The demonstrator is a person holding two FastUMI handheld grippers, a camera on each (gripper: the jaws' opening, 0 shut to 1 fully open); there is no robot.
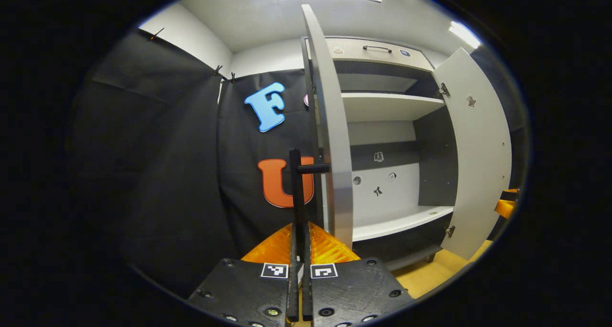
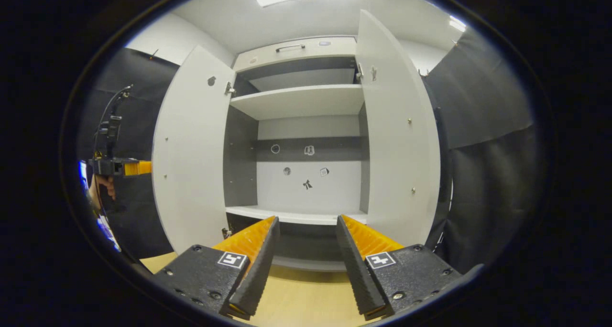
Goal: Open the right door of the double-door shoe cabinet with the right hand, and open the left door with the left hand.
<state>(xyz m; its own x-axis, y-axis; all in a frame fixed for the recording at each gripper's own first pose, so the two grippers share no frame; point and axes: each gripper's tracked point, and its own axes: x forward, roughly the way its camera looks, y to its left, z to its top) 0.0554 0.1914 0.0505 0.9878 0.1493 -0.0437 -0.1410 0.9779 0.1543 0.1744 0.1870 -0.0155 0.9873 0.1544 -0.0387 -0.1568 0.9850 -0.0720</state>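
Left gripper view – left gripper (image 1: 300, 269): fingers pressing together on the bar handle (image 1: 297, 193) of the left door (image 1: 332, 140).
Left gripper view – bearing: handle running upright, straight ahead; door standing edge-on, swung wide.
Left gripper view – right door (image 1: 480, 150): standing open, well to the right.
Right gripper view – right gripper (image 2: 306, 265): fingers spreading apart, gripping nothing.
Right gripper view – shoe cabinet (image 2: 306, 102): facing directly ahead, both doors open; right door (image 2: 397, 140) nearer this gripper, apart from it.
Judgement: task appearing nearly complete.

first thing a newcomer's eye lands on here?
The shoe cabinet stands wide open mid-frame in the right gripper view, both doors swung out and bare shelves inside. In the left gripper view, the left tongs are shut on the left door's handle, with the left door edge-on. The right tongs hang open before the cabinet, holding nothing.
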